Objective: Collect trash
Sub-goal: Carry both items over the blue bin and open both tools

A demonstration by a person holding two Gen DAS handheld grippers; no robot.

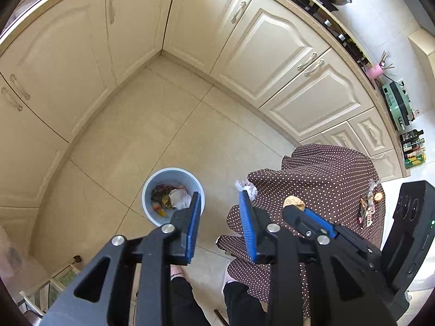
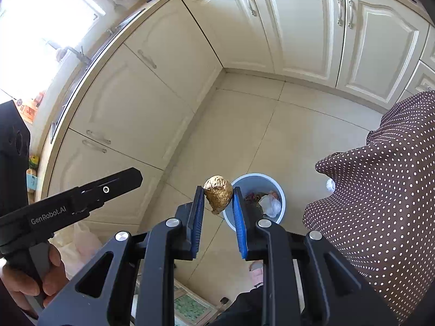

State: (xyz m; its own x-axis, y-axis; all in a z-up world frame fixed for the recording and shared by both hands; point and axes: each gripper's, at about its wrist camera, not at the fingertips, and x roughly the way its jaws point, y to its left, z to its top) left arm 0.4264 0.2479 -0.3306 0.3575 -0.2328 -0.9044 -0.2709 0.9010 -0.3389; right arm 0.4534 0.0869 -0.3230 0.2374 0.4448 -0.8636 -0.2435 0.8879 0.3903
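A: What has the right hand-held gripper [image 2: 218, 199] got?
B: A crumpled golden-brown lump [image 2: 218, 197], pinched tight above the round pale-blue plastic bin [image 2: 281, 195] on the floor.
A: The left hand-held gripper [image 1: 219, 199]?
B: Jaws apart, nothing between them.

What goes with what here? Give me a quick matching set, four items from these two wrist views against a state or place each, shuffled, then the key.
Items
1. right gripper
2. left gripper
3. blue bin
4. polka-dot cloth

States or places
A. on the floor tiles, scraps and crumpled paper inside
B. jaws apart, nothing between the pads
C. brown with white dots, a few wrappers lying on it
D. clamped on a golden-brown crumpled lump

Pairs: 1-D, 2-B, 3-A, 4-C
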